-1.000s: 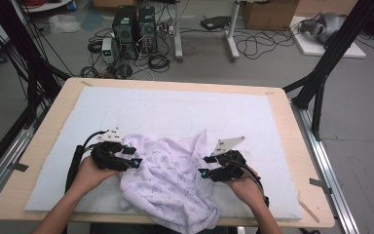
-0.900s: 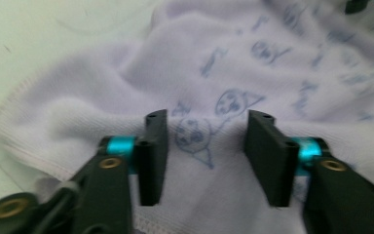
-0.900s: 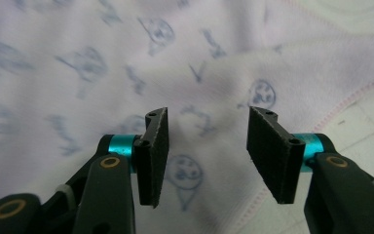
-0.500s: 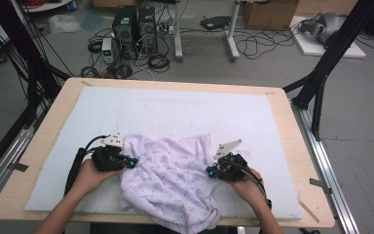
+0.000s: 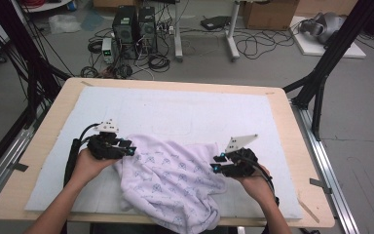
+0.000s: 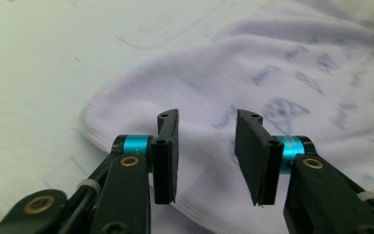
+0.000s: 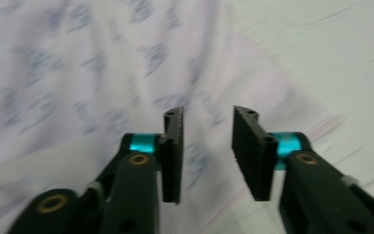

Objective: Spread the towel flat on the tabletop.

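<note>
A crumpled white garment (image 5: 173,180) printed with small blue motifs lies on the white mat (image 5: 185,112) covering the table (image 5: 297,161), toward the near edge, with its lower part hanging over that edge. The left gripper (image 5: 129,148) sits at the garment's left edge and the right gripper (image 5: 217,165) at its right edge, each held in one of the person's hands. In the left gripper view the left gripper (image 6: 207,146) has its jaws spread just above the cloth's hem with nothing between them, and in the right gripper view the right gripper (image 7: 207,146) is likewise spread and empty over the blurred fabric.
</note>
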